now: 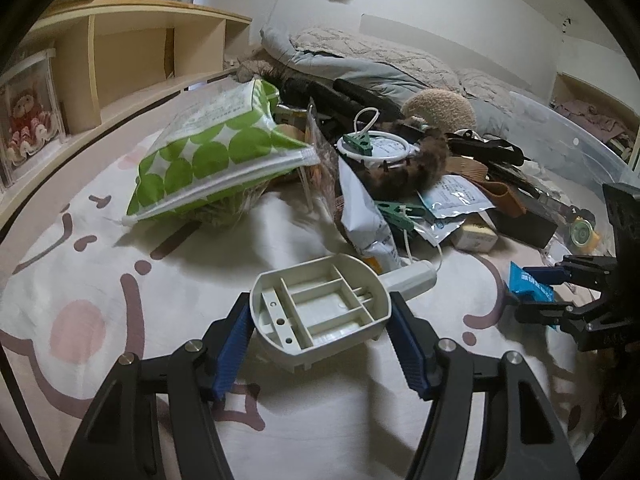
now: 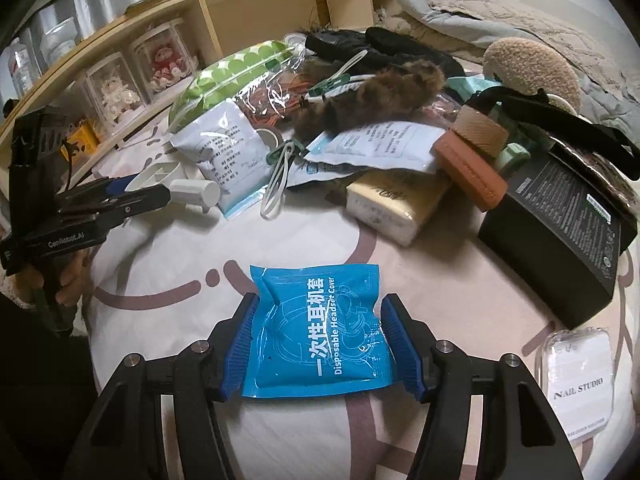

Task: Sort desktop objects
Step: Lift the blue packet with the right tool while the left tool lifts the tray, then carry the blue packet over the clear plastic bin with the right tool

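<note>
Left wrist: scoop's (image 1: 320, 304) handle points up-right, away from tongs (image 1: 320, 350).

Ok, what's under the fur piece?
The fur piece lies on a white ring and a pale printed pouch. Anything deeper in the pile is covered.

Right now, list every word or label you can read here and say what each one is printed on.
"一次性耳机套 Disposable Headset Cover": blue packet, between the right gripper's pads.
"NAIL STUDIO": clear case.
"CenRobot.AI": left gripper.
Too small or blurred: print on the white pouch, pale blue pouch, black box, cream box and green dotted bag.
</note>
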Motion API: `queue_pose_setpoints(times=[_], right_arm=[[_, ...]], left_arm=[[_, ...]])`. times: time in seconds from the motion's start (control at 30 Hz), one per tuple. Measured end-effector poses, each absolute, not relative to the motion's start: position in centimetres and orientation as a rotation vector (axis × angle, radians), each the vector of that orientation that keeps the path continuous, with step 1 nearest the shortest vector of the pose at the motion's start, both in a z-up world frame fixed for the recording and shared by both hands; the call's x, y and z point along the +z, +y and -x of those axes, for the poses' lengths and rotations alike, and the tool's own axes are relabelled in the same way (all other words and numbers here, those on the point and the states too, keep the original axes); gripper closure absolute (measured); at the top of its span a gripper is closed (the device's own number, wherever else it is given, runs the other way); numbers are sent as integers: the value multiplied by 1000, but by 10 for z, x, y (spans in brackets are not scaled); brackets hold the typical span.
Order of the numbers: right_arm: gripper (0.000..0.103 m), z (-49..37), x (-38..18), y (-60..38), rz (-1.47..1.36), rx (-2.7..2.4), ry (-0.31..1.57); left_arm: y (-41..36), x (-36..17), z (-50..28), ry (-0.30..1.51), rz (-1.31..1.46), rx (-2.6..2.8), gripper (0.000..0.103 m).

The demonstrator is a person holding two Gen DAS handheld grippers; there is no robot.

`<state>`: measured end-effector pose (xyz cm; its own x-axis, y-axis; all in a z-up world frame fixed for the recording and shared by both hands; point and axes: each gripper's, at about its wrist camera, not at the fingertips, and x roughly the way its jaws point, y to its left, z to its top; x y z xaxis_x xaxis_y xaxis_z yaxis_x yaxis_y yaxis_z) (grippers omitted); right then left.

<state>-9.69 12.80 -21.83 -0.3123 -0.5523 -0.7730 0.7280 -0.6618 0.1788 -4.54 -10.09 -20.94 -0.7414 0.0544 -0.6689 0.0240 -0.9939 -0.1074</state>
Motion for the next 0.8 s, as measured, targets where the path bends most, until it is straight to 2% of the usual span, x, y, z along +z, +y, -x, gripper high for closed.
queue_pose_setpoints(times=[0.8], right_arm=[[40,78,-151,166,-929,-2229,191]], left_arm=[[-68,-148,19,-75,963,2888,38]])
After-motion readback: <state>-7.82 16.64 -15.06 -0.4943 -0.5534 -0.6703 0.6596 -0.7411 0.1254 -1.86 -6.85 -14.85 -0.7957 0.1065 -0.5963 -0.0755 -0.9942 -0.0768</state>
